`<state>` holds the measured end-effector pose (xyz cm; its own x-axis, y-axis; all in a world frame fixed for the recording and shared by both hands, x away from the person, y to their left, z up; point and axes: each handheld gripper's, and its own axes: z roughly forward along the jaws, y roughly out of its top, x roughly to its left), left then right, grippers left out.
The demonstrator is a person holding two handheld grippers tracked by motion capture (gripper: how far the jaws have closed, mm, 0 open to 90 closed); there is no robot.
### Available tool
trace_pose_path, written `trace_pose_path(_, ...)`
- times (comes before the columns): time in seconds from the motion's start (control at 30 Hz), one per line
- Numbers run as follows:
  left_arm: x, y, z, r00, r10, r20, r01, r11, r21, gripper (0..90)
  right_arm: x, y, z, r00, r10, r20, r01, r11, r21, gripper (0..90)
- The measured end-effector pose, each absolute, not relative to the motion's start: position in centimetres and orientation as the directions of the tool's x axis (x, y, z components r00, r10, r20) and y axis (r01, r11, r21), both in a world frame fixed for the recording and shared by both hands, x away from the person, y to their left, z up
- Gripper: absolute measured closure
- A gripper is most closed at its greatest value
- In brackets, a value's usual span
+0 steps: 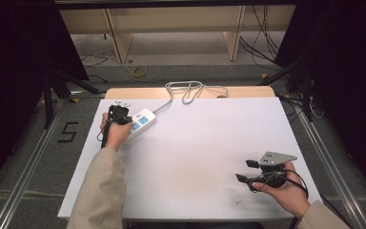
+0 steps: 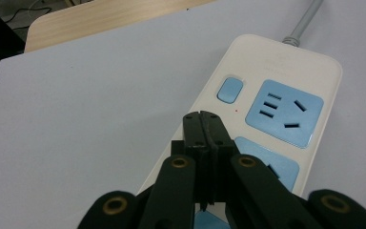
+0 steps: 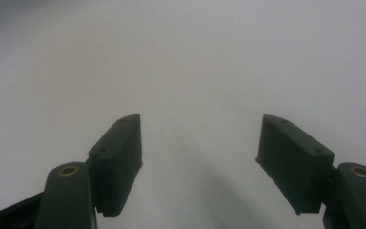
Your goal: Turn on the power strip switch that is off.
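A white power strip [image 1: 142, 123] with blue sockets lies at the table's far left; its grey cable [image 1: 186, 90] loops off the far edge. My left gripper [image 1: 119, 113] is shut with nothing between its jaws, held over the strip. In the left gripper view the closed tips [image 2: 202, 119] hover just short of the strip's [image 2: 276, 76] blue switch button [image 2: 230, 89]; whether they touch the casing I cannot tell. My right gripper [image 1: 247, 171] rests at the near right of the table, open and empty. In the right gripper view its jaws [image 3: 200, 138] stand wide apart over bare white surface.
The white table top [image 1: 205, 143] sits on a wooden board whose far edge [image 1: 143, 92] shows. Dark stands and cables flank the table on the floor; wooden shelving stands beyond.
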<state>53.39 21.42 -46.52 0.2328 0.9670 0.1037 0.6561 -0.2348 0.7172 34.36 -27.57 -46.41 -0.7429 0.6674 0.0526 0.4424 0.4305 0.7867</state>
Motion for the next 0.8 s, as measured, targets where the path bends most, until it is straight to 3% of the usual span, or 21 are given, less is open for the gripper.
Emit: trace_pose_path(0.8,53.85,21.05,-46.15,0.236,0.963,0.128,0.687,-0.259,0.679,90.0,34.34,-27.57,-46.49,-0.746,0.665,0.051,0.441,0.434,0.785,32.0)
